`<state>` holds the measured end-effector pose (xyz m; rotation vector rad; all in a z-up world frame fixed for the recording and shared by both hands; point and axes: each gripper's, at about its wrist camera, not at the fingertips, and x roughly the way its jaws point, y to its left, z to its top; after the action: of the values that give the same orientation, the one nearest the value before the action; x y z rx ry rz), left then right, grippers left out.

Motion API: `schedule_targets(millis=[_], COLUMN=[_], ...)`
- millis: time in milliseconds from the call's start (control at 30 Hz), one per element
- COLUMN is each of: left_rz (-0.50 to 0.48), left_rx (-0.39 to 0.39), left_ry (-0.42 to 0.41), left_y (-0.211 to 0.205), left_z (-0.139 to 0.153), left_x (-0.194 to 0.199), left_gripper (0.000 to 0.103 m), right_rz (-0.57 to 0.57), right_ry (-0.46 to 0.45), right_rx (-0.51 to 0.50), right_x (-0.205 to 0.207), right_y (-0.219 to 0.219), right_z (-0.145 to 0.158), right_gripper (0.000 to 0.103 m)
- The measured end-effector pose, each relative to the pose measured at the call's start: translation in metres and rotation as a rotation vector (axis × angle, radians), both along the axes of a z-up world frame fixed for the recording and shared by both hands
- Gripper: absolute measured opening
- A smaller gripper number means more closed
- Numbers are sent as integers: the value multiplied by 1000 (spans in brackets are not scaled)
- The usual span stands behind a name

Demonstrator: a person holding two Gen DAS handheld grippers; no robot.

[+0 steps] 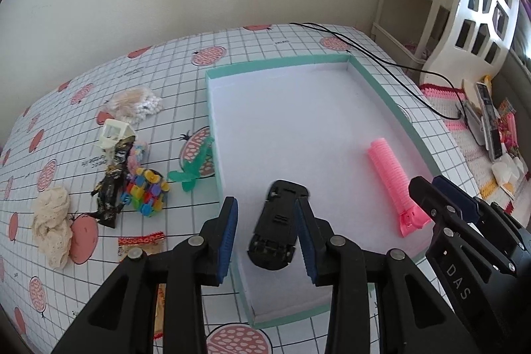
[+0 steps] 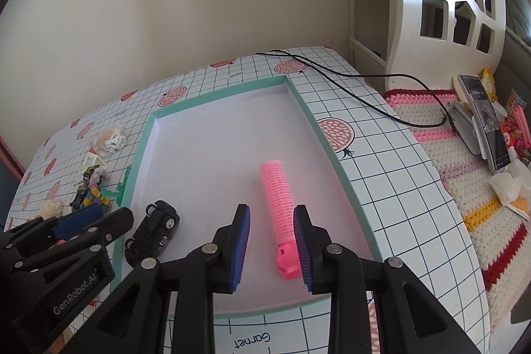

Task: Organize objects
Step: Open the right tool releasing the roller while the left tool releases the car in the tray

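A shallow teal-rimmed box [image 1: 212, 108] with a white floor lies on the table; it also shows in the right wrist view [image 2: 142, 155]. A black toy car [image 1: 277, 226] lies on its side inside it, by the near left wall, also in the right wrist view [image 2: 154, 233]. A pink hair roller [image 1: 395, 184] lies at the right, also in the right wrist view [image 2: 280, 214]. My left gripper [image 1: 267, 236] is open above the car, its right pad beside it. My right gripper [image 2: 272, 246] is open over the roller's clip end.
Left of the box lie a green plastic plane [image 1: 192, 170], a colourful block cube [image 1: 147, 191], a dark figure [image 1: 111, 188], a white toy house [image 1: 114, 131], a bag of beads [image 1: 136, 103], a cream cloth [image 1: 53, 221] and a snack packet [image 1: 142, 243]. A black cable [image 1: 381, 62] crosses the far right corner.
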<state>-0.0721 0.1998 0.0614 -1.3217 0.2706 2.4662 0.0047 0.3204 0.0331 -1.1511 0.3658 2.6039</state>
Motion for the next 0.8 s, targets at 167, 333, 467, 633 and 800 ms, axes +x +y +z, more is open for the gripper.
schedule_targets(millis=[167,333,467,633,800], left_rz=[78,190,286,370,392], left_rx=[-29,-54,-51,-49,-31], left_ry=[39,27,14,38,43], left_y=[-11,-26,-44,-63,-72], left_z=[-1,-6,-10,-11,-12], left_x=[2,-2,-8,-9,-10], left_gripper=[56,69,75,93,102], right_rz=[13,17,18,23,36], right_ry=[-19,-16,-20,-18,-11], right_rx=[17,22,32,34,38], right_x=[-2,-3,-5,-5,-6], right_y=[-5,-6,-8,-9,-12], right_z=[-3,-3,-5,-5,-6], right_gripper=[48,66,79,89,101])
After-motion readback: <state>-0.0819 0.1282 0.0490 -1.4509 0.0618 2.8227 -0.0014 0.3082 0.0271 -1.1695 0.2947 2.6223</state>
